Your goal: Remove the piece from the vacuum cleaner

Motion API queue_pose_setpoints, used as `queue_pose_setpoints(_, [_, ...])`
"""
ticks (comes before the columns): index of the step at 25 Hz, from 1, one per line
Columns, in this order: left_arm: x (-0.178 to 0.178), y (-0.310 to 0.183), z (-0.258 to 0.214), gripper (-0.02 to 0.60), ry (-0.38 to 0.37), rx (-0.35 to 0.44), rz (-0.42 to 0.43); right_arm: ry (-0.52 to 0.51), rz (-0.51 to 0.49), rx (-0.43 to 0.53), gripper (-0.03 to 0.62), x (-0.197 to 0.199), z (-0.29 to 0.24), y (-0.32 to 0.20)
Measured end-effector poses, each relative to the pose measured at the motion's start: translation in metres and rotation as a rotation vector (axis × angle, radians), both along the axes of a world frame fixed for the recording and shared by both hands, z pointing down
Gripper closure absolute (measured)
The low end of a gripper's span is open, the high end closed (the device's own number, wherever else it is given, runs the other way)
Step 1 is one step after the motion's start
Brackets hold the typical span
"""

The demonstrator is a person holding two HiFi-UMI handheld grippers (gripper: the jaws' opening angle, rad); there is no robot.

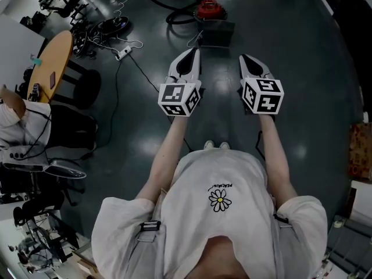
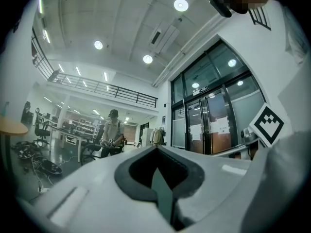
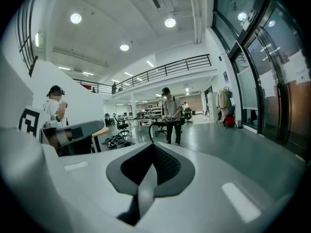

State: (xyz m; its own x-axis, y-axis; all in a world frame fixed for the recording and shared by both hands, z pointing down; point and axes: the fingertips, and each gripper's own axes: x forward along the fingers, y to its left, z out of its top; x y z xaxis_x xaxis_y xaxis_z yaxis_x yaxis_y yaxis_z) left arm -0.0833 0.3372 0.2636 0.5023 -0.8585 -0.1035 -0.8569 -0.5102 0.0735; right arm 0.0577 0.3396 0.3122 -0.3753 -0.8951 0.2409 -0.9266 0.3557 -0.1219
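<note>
Floor (image 1: 302,68): likely vacuum cleaner (image 1: 209,8) ahead; left gripper (image 1: 193,54), right gripper (image 1: 245,60) closed

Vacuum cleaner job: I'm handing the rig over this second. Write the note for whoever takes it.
Left gripper: shut, nothing between the jaws, held out in front of the body.
Right gripper: the same, shut and empty, beside the left.
Vacuum cleaner: red, on the floor ahead, beyond both grippers, with its black hose looped beside it. Neither gripper touches it.
Done: nothing that shows; no piece is in hand.
Left: walk up, open a gripper, pull the piece off. Which piece cannot be told from this far.
</note>
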Motion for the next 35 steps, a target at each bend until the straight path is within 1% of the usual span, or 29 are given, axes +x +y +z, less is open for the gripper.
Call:
queue_pose_setpoints(9, [0.01, -0.003, 0.003, 0.58, -0.029, 0.026, -0.039, -0.015, -0.045, -0.017, 0.569, 0.012, 0.015, -0.007])
queue_pose_setpoints(12, [0.01, -0.005, 0.006, 0.58, -0.036, 0.023, -0.049, -0.018, -0.072, -0.023, 0.569, 0.009, 0.021, -0.01])
queue_pose_setpoints(14, [0.003, -0.011, 0.009, 0.58, -0.038, 0.017, -0.058, -0.017, -0.09, -0.021, 0.568, 0.001, 0.023, -0.016])
queue_pose_setpoints(18, [-0.002, -0.035, 0.022, 0.58, -0.034, -0.011, -0.065, -0.026, -0.112, -0.037, 0.568, -0.006, 0.034, -0.037])
queue_pose_setpoints(22, [0.001, -0.084, 0.034, 0.58, -0.023, -0.012, -0.048, -0.052, -0.089, -0.053, 0.568, -0.001, 0.044, -0.086])
queue_pose_setpoints(29, [0.002, -0.214, 0.045, 0.58, 0.047, -0.04, -0.044, 0.027, -0.074, -0.06, 0.568, 0.013, 0.039, -0.209])
queue_pose_setpoints(35, [0.001, -0.31, 0.032, 0.58, 0.064, -0.055, -0.024, 0.054, -0.021, -0.086, 0.568, 0.034, 0.027, -0.3])
